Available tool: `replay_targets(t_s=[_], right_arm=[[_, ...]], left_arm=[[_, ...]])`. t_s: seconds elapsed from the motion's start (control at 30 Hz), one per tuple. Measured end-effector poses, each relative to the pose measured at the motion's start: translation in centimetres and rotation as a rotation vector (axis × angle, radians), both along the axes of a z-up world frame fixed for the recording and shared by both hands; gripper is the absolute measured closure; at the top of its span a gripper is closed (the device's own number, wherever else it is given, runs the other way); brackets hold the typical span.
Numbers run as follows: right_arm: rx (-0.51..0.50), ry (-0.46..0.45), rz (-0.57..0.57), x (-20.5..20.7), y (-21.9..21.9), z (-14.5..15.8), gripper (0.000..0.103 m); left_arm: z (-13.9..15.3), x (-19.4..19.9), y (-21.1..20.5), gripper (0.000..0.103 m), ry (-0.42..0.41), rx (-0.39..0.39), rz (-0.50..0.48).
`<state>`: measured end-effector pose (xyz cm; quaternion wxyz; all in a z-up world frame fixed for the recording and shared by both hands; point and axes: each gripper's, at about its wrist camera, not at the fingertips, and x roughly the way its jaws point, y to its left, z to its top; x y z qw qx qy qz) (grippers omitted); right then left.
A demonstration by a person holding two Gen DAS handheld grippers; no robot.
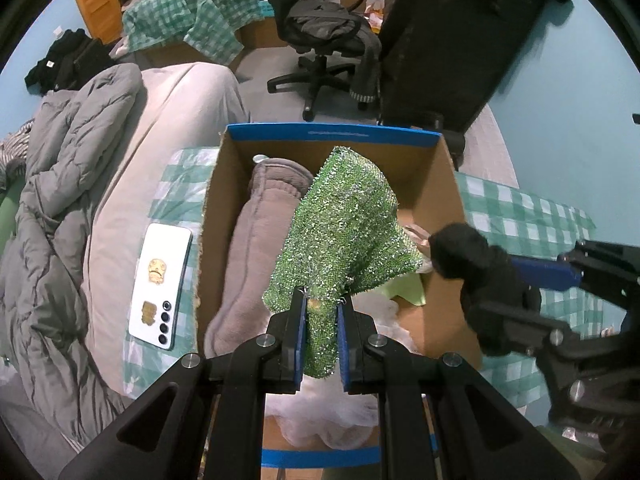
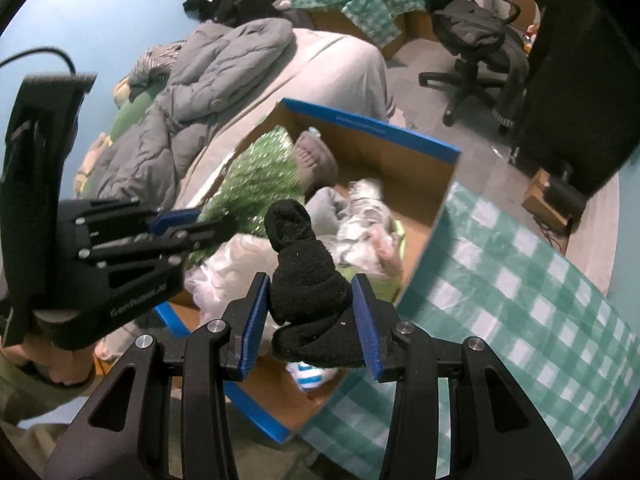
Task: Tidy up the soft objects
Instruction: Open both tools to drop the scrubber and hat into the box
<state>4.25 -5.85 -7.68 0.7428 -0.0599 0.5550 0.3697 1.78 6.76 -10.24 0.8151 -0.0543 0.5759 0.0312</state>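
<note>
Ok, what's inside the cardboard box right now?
Inside the cardboard box lie a rolled grey fleece blanket, white tulle, crumpled pale clothes and a light-green piece. The sparkly green cloth in the left gripper hides the middle.

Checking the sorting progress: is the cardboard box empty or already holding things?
Holding things: the cardboard box contains a grey plush roll and white fabric.
</note>
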Motion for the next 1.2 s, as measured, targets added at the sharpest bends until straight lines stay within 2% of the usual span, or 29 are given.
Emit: replay_targets(t_s=[0.23, 0.33, 0.43, 0.5, 0.67, 0.77, 0.87, 0.97, 1.2], right_arm=[[-0.014, 0.027, -0.018, 0.3, 1.5, -0.9, 0.062], [-0.022, 0.032, -0.035, 0.6, 1.6, -1.0, 0.06], [-0.026, 0.034, -0.051, 0.7, 1.6, -0.9, 0.06], [-0.025, 0.038, -0.063, 0.7, 1.5, -0.9, 0.06], [-0.026, 0.034, -0.077, 0.5, 1.2, -0.5, 0.058], [-0.026, 0.025, -0.09, 0.4, 0.9, -0.1, 0.047], [-0.022, 0.018, -0.095, 0.2, 0.6, 0.2, 0.046], [-0.021, 0.012, -0.106, -0.1, 0.2, 0.8, 0.045], [-0.012, -0.04, -0.129, -1.0, -0.8, 3.6, 0.036]], left_arm=[[-1.4, 0.7, 1.4, 0.088, 0.034, -0.019, -0.001], [-1.9, 0.9, 1.7, 0.084, 0.053, -0.025, 0.0], [-1.9, 1.0, 1.8, 0.074, 0.049, -0.036, -0.006], [-1.7, 0.9, 1.7, 0.063, 0.038, -0.031, -0.012], [-1.3, 0.6, 1.6, 0.059, 0.028, -0.016, -0.024], [-1.0, 0.1, 1.7, 0.058, 0.025, -0.006, -0.024], [-0.5, -0.5, 1.8, 0.052, 0.02, 0.004, -0.016], [0.3, -1.3, 1.9, 0.05, 0.009, 0.015, -0.004], [3.1, -3.5, 1.6, 0.027, -0.041, 0.031, 0.023]])
